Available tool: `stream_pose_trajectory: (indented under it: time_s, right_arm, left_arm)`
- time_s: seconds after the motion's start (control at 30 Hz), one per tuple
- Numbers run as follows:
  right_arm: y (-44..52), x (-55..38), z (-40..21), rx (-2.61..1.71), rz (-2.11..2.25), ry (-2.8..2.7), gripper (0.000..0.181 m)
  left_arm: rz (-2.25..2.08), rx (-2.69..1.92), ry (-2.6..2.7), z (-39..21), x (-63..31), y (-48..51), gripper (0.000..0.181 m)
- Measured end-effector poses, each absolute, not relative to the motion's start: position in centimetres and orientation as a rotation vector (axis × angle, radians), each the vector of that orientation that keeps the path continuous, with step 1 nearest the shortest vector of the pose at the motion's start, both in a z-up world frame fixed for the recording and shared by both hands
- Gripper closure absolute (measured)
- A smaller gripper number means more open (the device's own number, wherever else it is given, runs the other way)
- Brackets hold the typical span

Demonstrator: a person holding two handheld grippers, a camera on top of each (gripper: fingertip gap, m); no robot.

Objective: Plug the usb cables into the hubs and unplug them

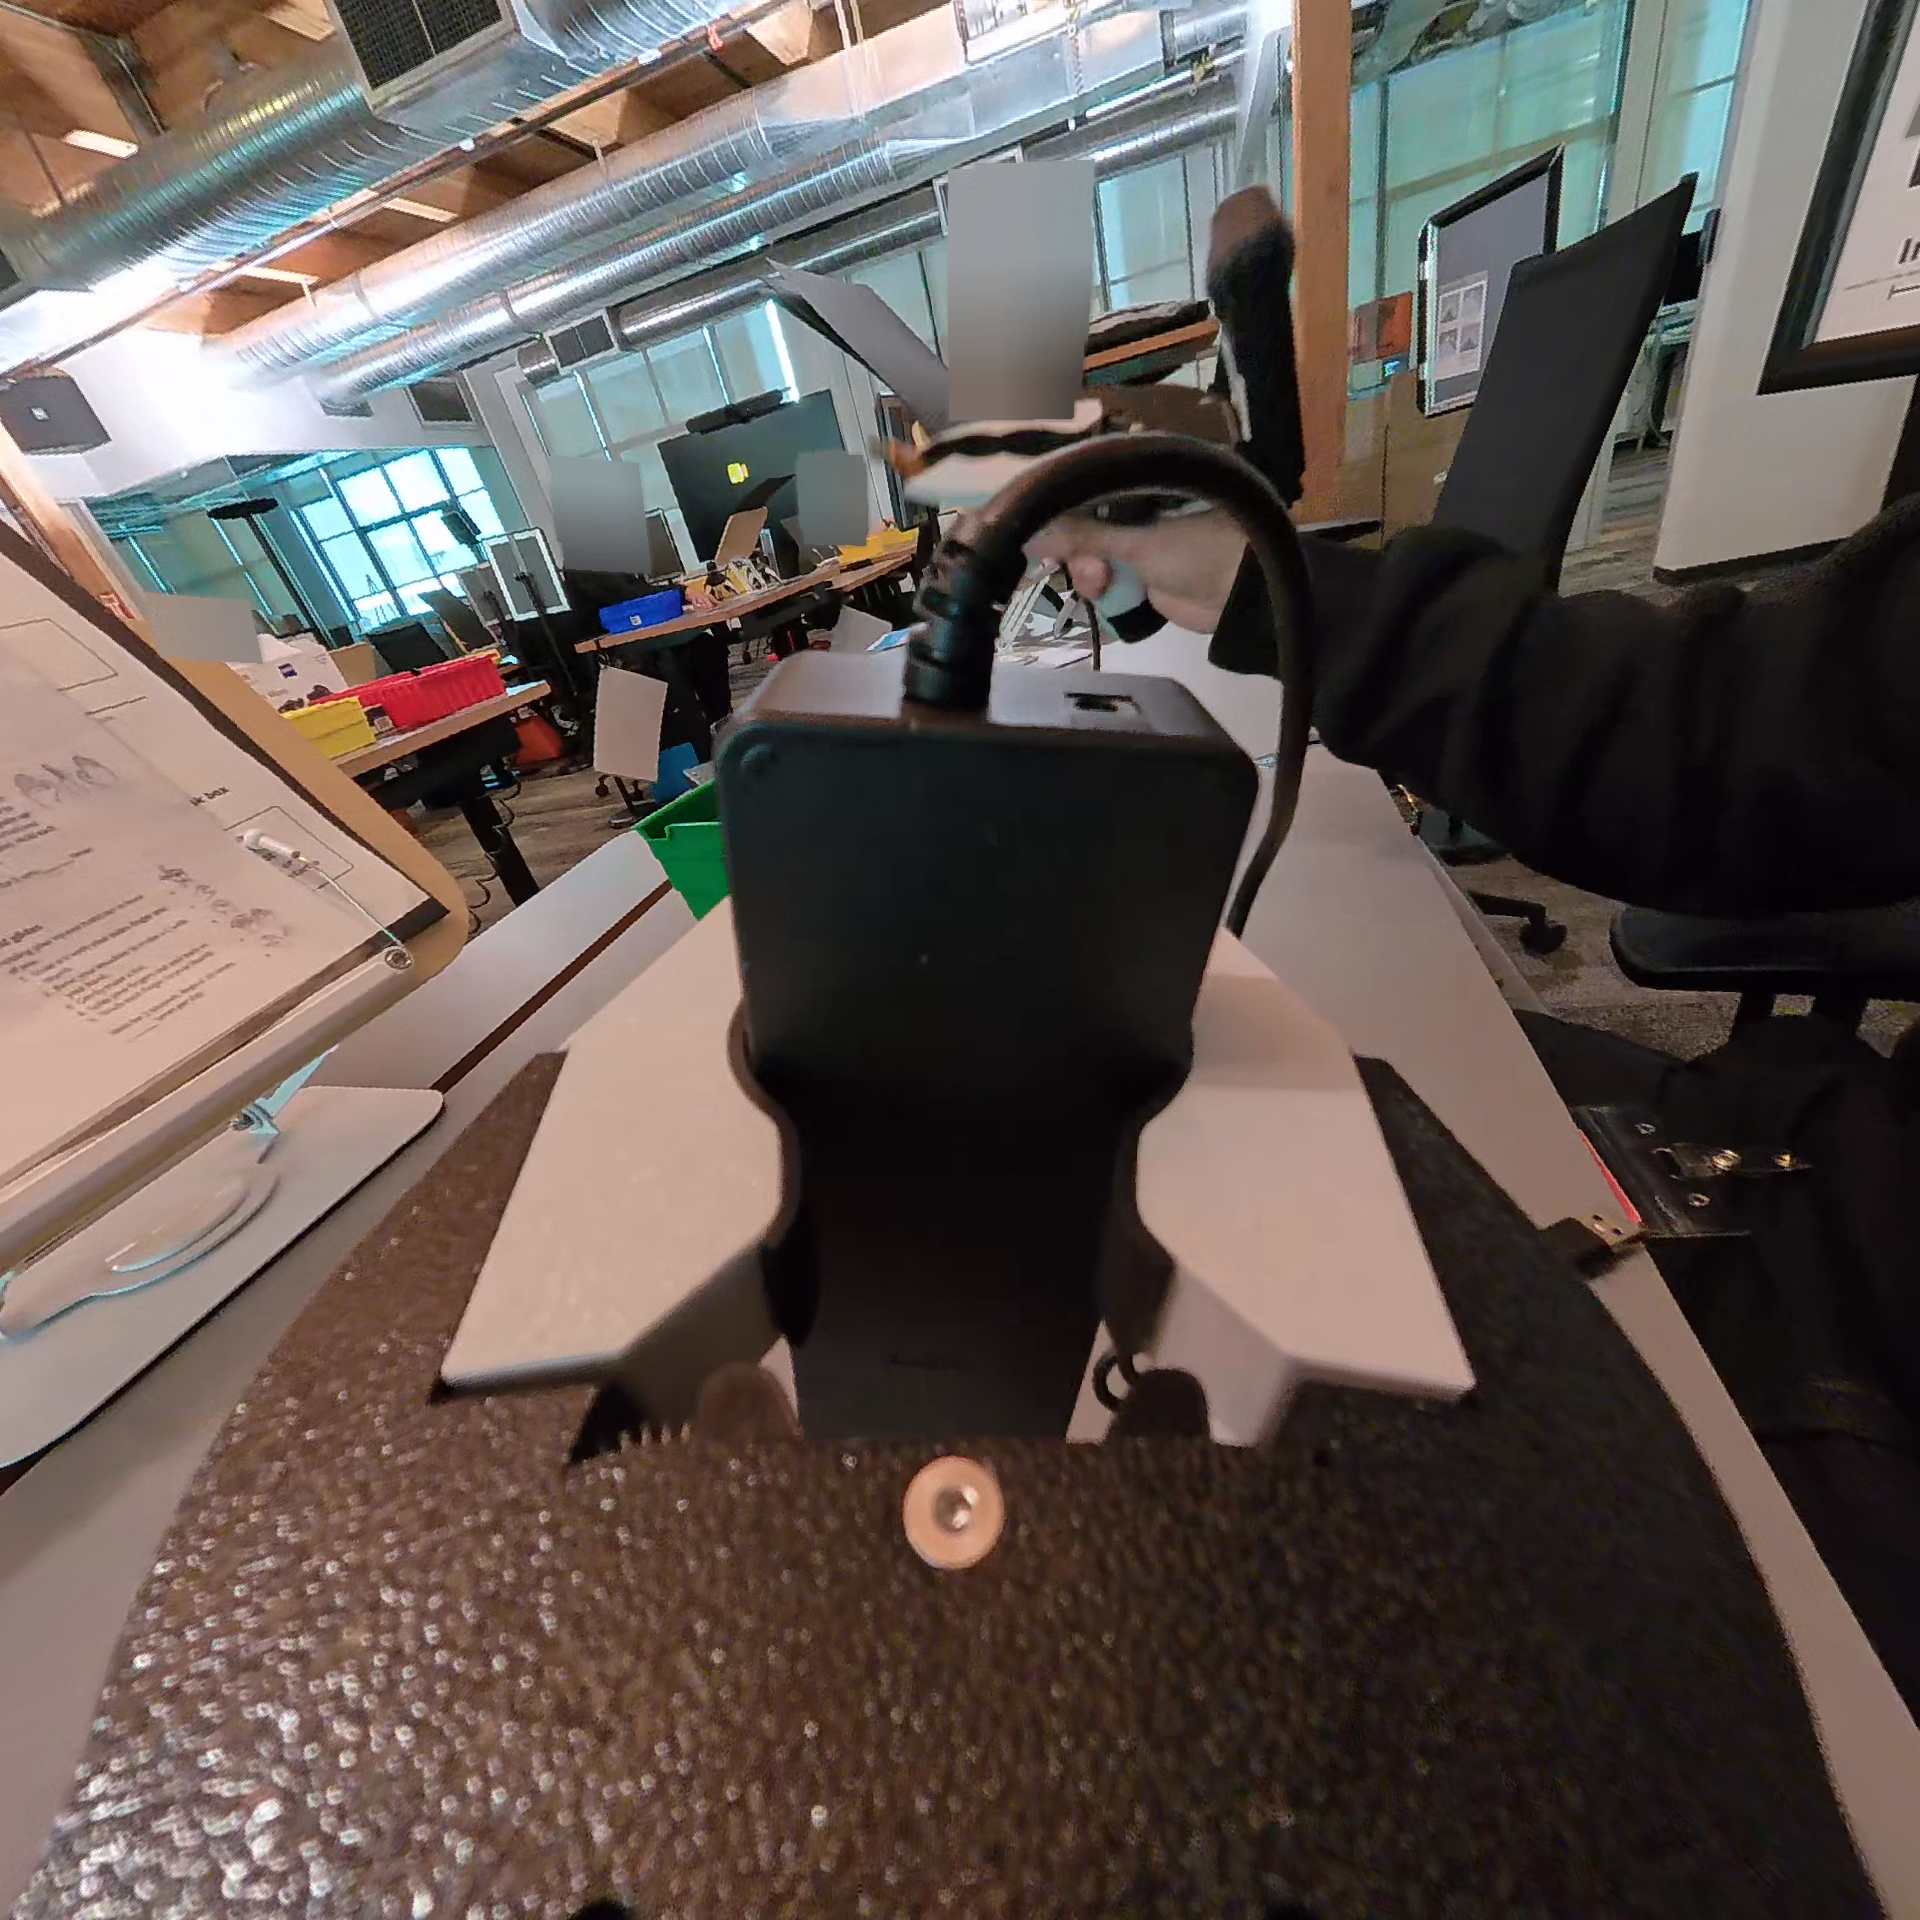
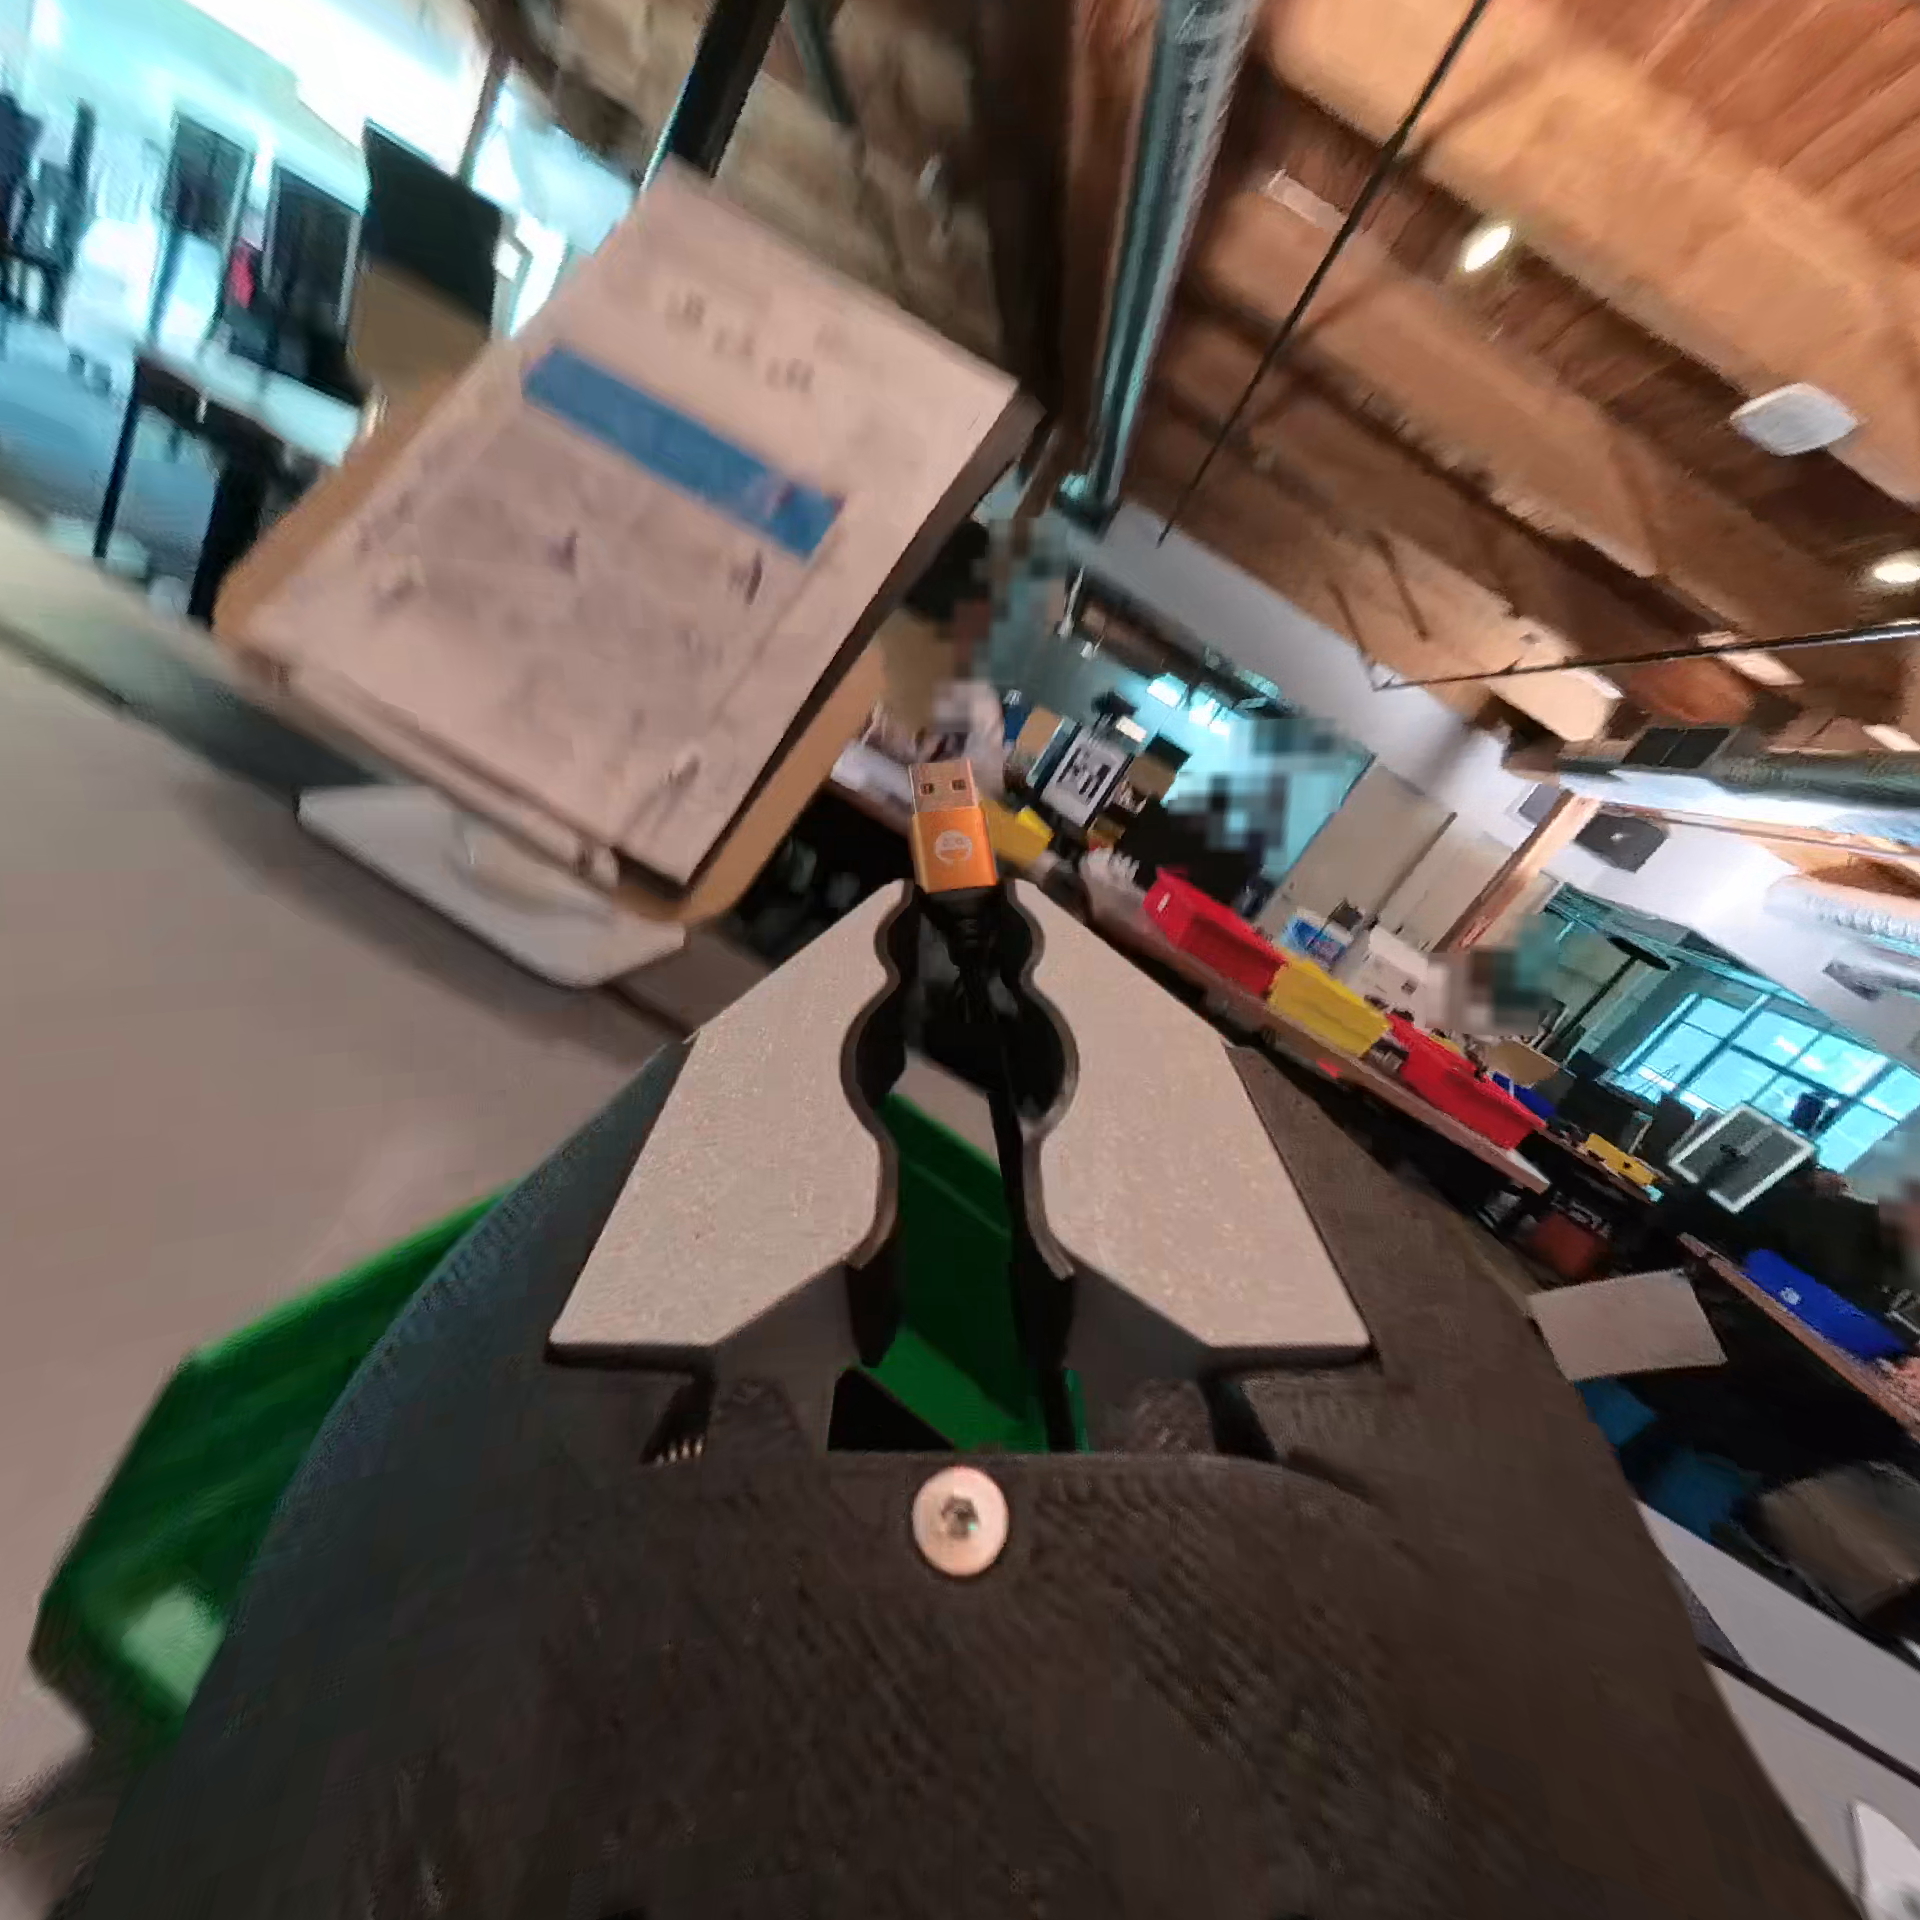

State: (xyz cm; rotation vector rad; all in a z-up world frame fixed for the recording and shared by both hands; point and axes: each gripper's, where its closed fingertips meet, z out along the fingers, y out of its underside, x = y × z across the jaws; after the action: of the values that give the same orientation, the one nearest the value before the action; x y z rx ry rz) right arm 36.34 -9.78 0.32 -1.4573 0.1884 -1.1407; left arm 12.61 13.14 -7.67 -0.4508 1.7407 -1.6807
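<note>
On my left hand-held gripper (image 1: 961,1049) the two grey fingers (image 1: 623,1226) are clamped on a black hub (image 1: 977,894), which stands upright between them above the pale bench (image 1: 1340,894). A thick black cable (image 1: 1273,665) is plugged into the hub's top face; it arches up and drops down the right side. Beside that plug I see one open port (image 1: 1091,703). Just behind the hub is the blurred tip of my right hand-held gripper (image 1: 987,457), with a hand (image 1: 1153,582) and dark sleeve (image 1: 1579,717) reaching in from the right. To the left, a document stand (image 1: 208,831) sits on the bench, and a green bin (image 1: 688,842) peeks out behind the hub.

On my right hand-held gripper (image 2: 956,909) the fingers (image 2: 748,1164) are closed on a black usb cable (image 2: 1003,1143), just below its orange plug (image 2: 951,836), whose metal end points up and away, free in the air. The green bin (image 2: 260,1403) lies below, the document stand (image 2: 623,540) further off to the left, and red and yellow bins (image 2: 1330,997) line distant benches.
</note>
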Motion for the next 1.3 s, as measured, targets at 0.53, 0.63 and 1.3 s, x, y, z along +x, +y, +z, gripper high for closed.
stream_pose_trajectory:
  time_s: [0.53, 0.63, 1.3]
  right_arm:
    - [-12.2, 39.4, -16.9, -2.457, -1.014, 0.006, 0.149]
    - [-11.5, 37.7, -15.5, -2.345, -0.937, 0.135, 0.114]
    - [9.1, 9.4, -10.4, -1.634, 0.022, -0.377, 0.149]
  left_arm:
    - [-1.705, -0.485, 1.726, -7.6, 12.8, 13.7, 0.118]
    - [-1.732, -0.489, 1.732, -7.7, 12.8, 13.3, 0.118]
    - [-1.981, -0.065, 1.870, -8.5, 8.7, 5.0, 0.118]
